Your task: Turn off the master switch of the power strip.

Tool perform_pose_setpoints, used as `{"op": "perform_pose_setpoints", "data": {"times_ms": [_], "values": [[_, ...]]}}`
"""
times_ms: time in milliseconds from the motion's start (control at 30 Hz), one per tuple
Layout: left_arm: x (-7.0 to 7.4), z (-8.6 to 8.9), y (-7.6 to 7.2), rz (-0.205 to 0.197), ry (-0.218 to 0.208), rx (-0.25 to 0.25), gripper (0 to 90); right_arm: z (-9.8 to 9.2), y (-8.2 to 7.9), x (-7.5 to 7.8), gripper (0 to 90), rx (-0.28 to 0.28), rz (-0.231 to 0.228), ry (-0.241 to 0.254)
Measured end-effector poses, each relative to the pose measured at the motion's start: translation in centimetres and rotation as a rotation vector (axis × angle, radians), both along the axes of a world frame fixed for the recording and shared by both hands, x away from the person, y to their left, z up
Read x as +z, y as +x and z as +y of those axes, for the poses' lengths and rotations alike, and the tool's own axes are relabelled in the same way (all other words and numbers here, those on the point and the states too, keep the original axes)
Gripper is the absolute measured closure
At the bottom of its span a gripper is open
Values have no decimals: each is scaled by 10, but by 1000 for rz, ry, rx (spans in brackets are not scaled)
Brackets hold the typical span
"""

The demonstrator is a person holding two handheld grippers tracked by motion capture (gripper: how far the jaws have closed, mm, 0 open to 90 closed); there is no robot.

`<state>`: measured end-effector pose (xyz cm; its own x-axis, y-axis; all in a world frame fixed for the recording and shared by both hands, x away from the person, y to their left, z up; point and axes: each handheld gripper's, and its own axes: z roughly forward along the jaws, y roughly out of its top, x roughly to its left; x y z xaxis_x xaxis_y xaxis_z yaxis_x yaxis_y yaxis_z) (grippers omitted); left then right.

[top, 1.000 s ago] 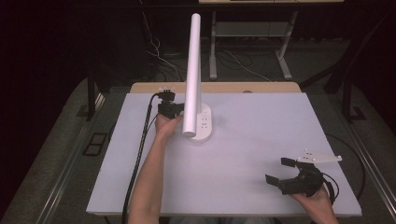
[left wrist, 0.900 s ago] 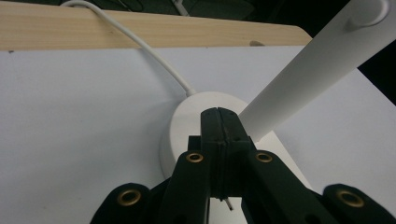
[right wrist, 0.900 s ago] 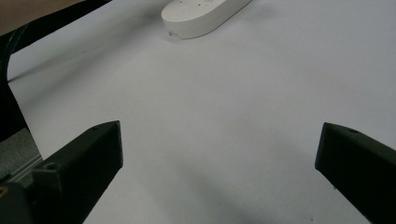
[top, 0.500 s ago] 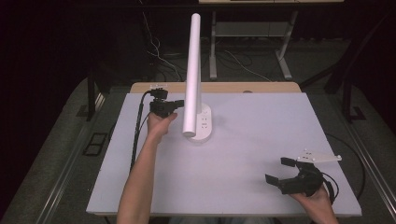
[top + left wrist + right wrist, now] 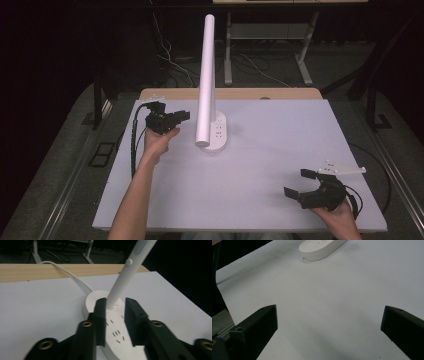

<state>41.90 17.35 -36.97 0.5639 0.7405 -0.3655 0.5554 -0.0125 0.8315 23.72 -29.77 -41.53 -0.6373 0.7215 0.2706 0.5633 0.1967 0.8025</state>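
The white desk lamp stands toward the far left-centre of the white table, its oval base flat on the surface and its long tube rising upright from the base's far end. In your left gripper view the base shows socket slots on its top, and a white cord runs from its far side toward the wooden edge of the table.

Your left gripper hovers just left of the lamp, level with the lower part of the tube, apart from it in the high view. Its jaws have just been opening and stand narrowly parted; nothing is pressed between them. Along those jaws you see the foot of the tube and the base in the gap beyond them, and the pads do not clamp either one.

Your right gripper sits well apart from the lamp, near the table's near right corner, held low over the bare surface. Its jaws stand wide with nothing between them, and in your right gripper view the lamp's base lies far ahead at the top.
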Motion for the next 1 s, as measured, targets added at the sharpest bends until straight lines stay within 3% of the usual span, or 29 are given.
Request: {"op": "perform_pose_setpoints", "data": {"times_ms": [200,233,267,500,733,1000], "values": [[3,2,-19,-4,2,-46,282,1,0,0,1,2,0,3],[4,2,-21,3,12,-52,282,1,0,0,1,2,0,3],[4,2,-23,10,24,-62,185,1,-1,0,1,4,0,0],[2,4,-45,32,49,-107,0,2,-1,0,1,7,-5,-3],[2,4,-65,10,81,-147,0,1,-2,0,1,7,-13,-5],[-9,4,-87,-3,76,-185,0,2,-2,1,1,8,-9,-5]]}}
